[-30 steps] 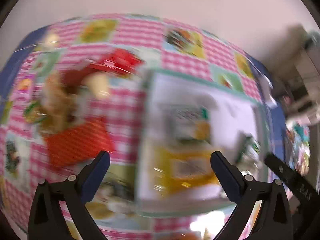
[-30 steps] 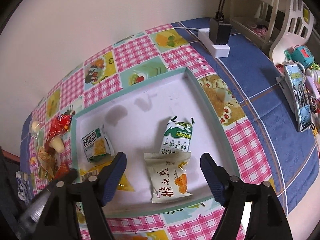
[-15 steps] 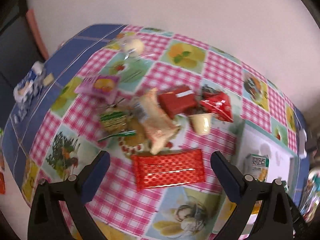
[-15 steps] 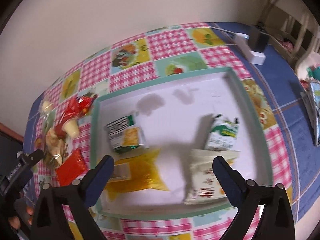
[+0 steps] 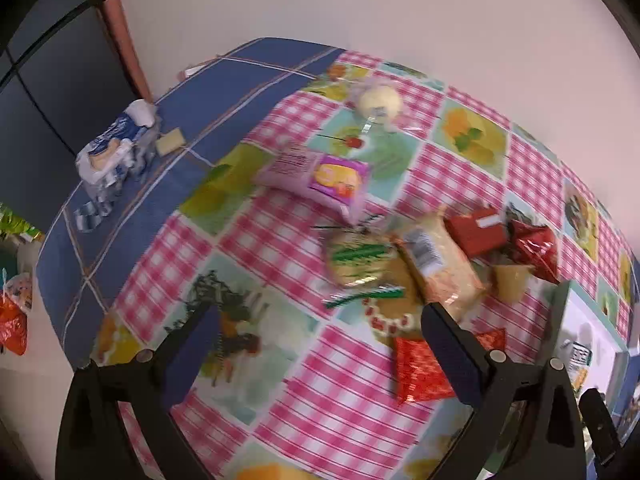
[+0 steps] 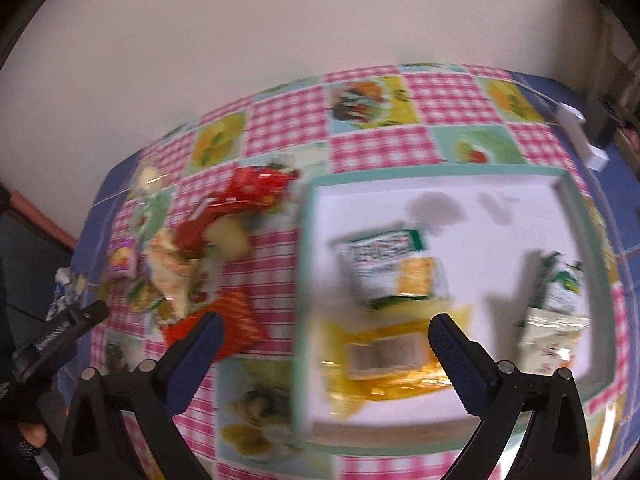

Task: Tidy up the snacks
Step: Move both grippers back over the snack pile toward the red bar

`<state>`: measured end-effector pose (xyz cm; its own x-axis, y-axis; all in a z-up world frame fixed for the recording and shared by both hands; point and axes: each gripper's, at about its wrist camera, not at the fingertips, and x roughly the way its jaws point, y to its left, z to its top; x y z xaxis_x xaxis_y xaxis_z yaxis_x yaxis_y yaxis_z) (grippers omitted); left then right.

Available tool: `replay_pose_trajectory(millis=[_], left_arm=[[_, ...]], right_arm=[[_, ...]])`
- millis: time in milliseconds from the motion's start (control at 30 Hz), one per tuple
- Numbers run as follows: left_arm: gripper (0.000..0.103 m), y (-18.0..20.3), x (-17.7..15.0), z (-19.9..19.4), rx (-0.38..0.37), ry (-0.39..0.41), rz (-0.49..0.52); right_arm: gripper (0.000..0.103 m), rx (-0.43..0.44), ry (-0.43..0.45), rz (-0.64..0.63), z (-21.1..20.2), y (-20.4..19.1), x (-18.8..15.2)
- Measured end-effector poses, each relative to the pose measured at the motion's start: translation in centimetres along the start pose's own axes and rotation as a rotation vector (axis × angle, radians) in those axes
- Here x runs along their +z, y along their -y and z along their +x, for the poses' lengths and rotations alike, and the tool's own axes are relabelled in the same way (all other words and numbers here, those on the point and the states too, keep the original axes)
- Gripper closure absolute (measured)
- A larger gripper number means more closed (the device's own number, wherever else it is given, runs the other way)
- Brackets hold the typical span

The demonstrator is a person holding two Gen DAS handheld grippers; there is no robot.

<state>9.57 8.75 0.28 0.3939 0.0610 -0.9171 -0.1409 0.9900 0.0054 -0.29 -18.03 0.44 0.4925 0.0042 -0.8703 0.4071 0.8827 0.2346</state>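
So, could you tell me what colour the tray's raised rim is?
Teal-green rim around a white floor; clearest in the right wrist view.

You have a pink checked tablecloth (image 5: 276, 240) with fruit pictures over a blue plaid cloth (image 5: 224, 92). A blue-and-white tissue pack (image 5: 114, 152) lies on the blue cloth's far-left part; a white power strip (image 6: 582, 136) sits far right.

The right wrist view is smeared — print on the tray's (image 6: 582, 216) packets is unreadable; the left view's edge cuts the tray off.
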Motion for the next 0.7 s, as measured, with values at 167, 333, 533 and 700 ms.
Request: replay_pose_trajectory(millis=[167,333,533,700], left_arm=[[0.001,-1.1,0.5,0.3,0.027,0.026,-0.021],[0.001,-1.6,0.7,1.9,0.005,-0.044,-0.024],[0.001,-1.8,0.3,5.3,0.005,-0.144,-0.041],[0.001,-2.2,0.5,6.0,0.015,-0.156,-0.055]], right_arm=[[0.000,0.024,0.008,-0.046,1.0,-3.3,0.0],[0.000,0.038,-0.020,-0.046,2.5,-5.3,-0.3],[0.000,0.032,-0.074,-0.025,5.2,-7.1,-1.0],[0.001,-0.008,-0.107,-0.052,7.0,-8.9,-1.7]])
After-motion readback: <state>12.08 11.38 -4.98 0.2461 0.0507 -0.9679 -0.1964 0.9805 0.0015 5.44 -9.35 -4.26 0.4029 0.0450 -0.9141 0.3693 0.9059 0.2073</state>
